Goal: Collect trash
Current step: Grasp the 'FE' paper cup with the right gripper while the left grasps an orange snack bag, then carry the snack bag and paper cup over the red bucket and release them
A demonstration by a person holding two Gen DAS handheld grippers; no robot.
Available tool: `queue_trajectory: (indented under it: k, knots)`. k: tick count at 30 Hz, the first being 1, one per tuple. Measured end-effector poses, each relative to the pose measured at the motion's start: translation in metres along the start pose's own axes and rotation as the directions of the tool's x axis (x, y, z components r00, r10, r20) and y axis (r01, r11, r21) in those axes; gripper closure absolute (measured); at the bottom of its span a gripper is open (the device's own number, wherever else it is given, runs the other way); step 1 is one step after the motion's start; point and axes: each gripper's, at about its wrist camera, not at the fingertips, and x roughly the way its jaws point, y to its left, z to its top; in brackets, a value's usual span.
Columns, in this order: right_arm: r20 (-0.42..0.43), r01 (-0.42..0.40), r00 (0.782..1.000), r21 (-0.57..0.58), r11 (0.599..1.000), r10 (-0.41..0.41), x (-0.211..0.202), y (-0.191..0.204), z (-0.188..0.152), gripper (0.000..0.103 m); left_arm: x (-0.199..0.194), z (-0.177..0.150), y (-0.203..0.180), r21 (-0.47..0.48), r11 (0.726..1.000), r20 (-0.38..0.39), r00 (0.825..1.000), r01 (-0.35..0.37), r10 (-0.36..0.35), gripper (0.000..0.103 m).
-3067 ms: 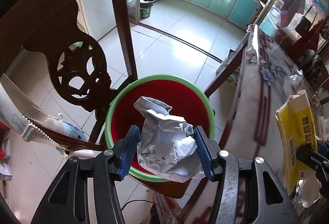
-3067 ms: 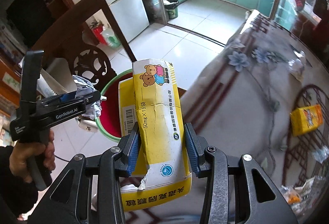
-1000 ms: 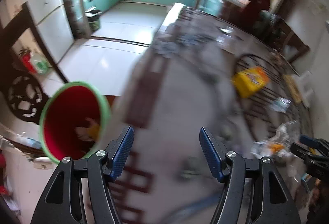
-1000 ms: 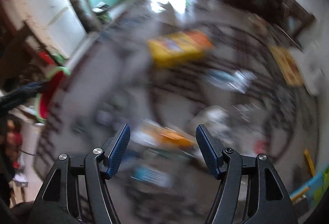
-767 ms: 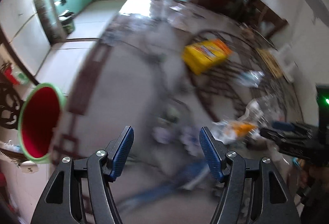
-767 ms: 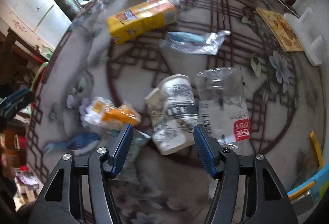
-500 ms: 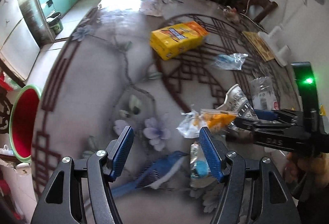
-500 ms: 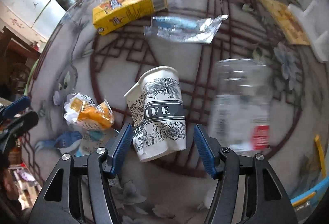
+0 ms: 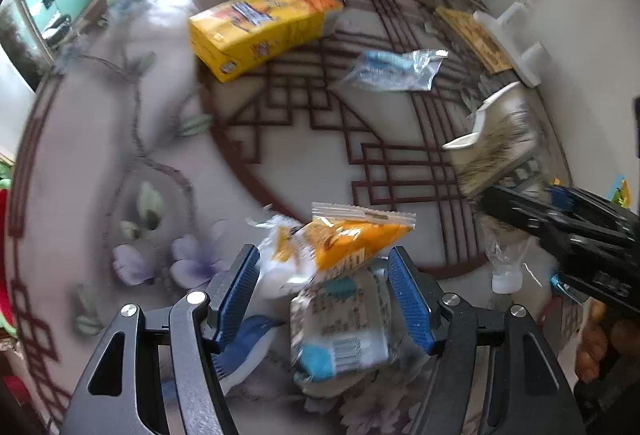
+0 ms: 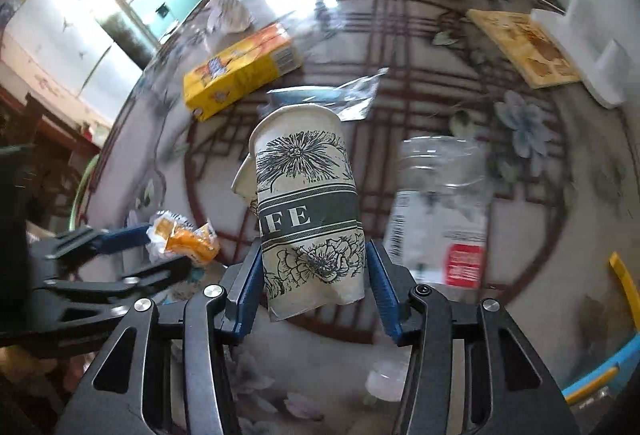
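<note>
My left gripper (image 9: 320, 299) is open, its blue pads on either side of an orange and white snack wrapper (image 9: 340, 243) and a white and blue wrapper (image 9: 344, 331) on the glass table. My right gripper (image 10: 314, 283) is closed around a crumpled paper cup (image 10: 306, 211) with black flower print and holds it above the table. The cup (image 9: 492, 147) and the right gripper (image 9: 560, 231) also show at the right of the left wrist view. The left gripper (image 10: 120, 255) shows at the left of the right wrist view, at the orange wrapper (image 10: 188, 235).
On the table lie a yellow box (image 9: 260, 27), a clear blue-printed bag (image 9: 396, 71), a clear plastic bottle (image 10: 440, 211), crumpled paper (image 10: 230, 11), a yellow book (image 10: 524, 47) and white foam (image 10: 592, 47). The green bin rim (image 10: 82, 191) shows beyond the table's left edge.
Both grippers swung from the red bin to the table. The left one has closed in on the orange wrapper. The right one has gripped the paper cup and lifted it.
</note>
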Motion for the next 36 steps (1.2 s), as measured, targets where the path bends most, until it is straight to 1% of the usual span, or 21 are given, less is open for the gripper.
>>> queue_trajectory:
  k: [1, 4, 6, 7, 8, 9, 14, 17, 21, 25, 32, 36]
  knots:
    - [0.000, 0.001, 1.000, 0.010, 1.000, -0.001, -0.001, 0.000, 0.005, 0.055, 0.004, 0.002, -0.002, 0.001, 1.000, -0.005, 1.000, -0.005, 0.005, 0.038]
    - [0.000, -0.001, 1.000, 0.043, 0.999, 0.001, -0.002, -0.006, -0.002, 0.055, 0.013, 0.006, -0.003, -0.007, 1.000, -0.010, 1.000, -0.008, 0.008, 0.038]
    - [0.000, -0.001, 1.000, 0.058, 0.998, 0.001, -0.003, -0.010, -0.002, 0.055, 0.017, 0.009, -0.001, -0.016, 1.000, -0.014, 1.000, 0.003, -0.003, 0.039]
    - [0.002, -0.001, 1.000, 0.062, 0.998, 0.001, -0.002, -0.010, -0.001, 0.055, 0.018, 0.009, 0.000, -0.022, 1.000, -0.014, 1.000, 0.016, -0.016, 0.054]
    - [0.004, 0.002, 1.000, 0.066, 0.998, -0.003, -0.002, -0.009, -0.001, 0.055, 0.018, 0.009, 0.002, -0.023, 0.999, -0.013, 1.000, 0.025, -0.025, 0.074]
    - [0.008, 0.005, 1.000, 0.070, 0.998, -0.006, -0.004, -0.009, -0.002, 0.055, 0.017, 0.009, 0.002, -0.021, 0.999, -0.009, 1.000, 0.027, -0.027, 0.078]
    - [0.032, 0.002, 0.999, 0.074, 0.997, -0.005, -0.018, -0.002, -0.005, 0.055, -0.002, 0.009, 0.007, -0.020, 0.999, 0.045, 0.998, 0.032, -0.031, 0.080]
    - [0.050, 0.016, 0.999, 0.050, 0.999, -0.019, -0.024, 0.009, -0.004, 0.054, -0.024, 0.008, 0.011, -0.021, 1.000, 0.097, 0.995, -0.004, 0.006, 0.080]
    - [0.070, 0.019, 0.997, 0.032, 0.999, -0.021, -0.030, 0.022, -0.001, 0.054, -0.060, 0.006, 0.020, -0.013, 0.999, 0.179, 0.982, -0.050, 0.051, 0.080]
    - [0.083, 0.011, 0.997, 0.009, 1.000, -0.011, -0.033, 0.038, 0.003, 0.054, -0.092, 0.001, 0.037, -0.026, 0.997, 0.238, 0.969, -0.067, 0.072, 0.080]
    - [0.104, -0.004, 0.995, -0.054, 0.999, 0.009, -0.036, 0.076, 0.011, 0.054, -0.123, -0.011, 0.058, -0.051, 0.995, 0.292, 0.951, -0.088, 0.099, 0.080]
    - [0.109, -0.014, 0.994, -0.082, 0.997, 0.023, -0.036, 0.096, 0.014, 0.054, -0.132, -0.019, 0.072, -0.069, 0.993, 0.299, 0.948, -0.094, 0.110, 0.080]
